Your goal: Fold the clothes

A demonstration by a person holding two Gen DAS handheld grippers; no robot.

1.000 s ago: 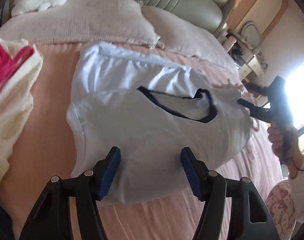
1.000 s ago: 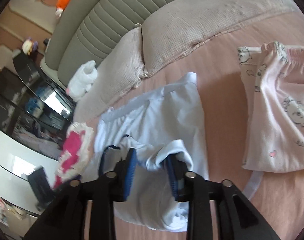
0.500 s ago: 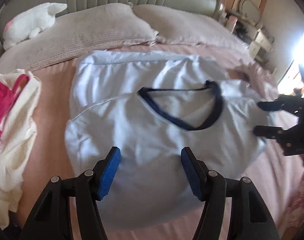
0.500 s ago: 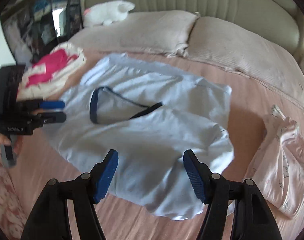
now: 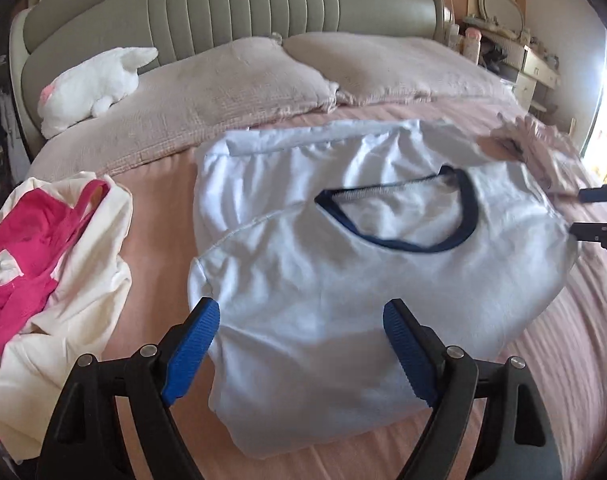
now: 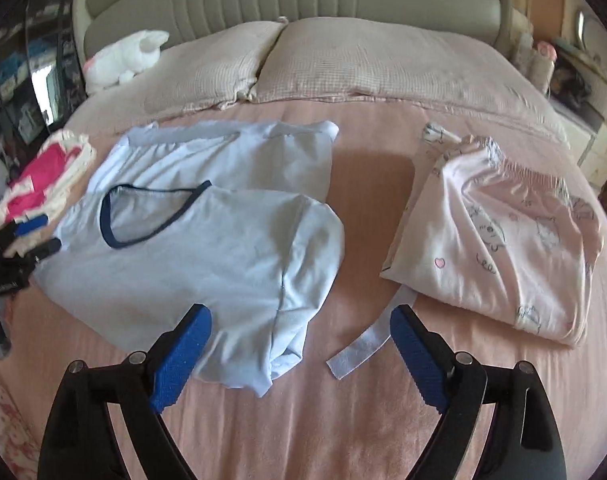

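The left gripper point(image 6: 33, 236) is cut by the left edge of the right wrist view, and the hand holding it is mostly outside. In the left wrist view the right gripper point(image 5: 591, 214) is cut by the right edge, beside window glare. Far beyond the fingers, the shelf items point(image 5: 503, 48) are too small to tell.

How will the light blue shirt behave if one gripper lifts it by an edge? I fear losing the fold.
The light blue shirt looks thin and creased, so it would probably droop. Lying loosely doubled on the bed, it would likely unfold.
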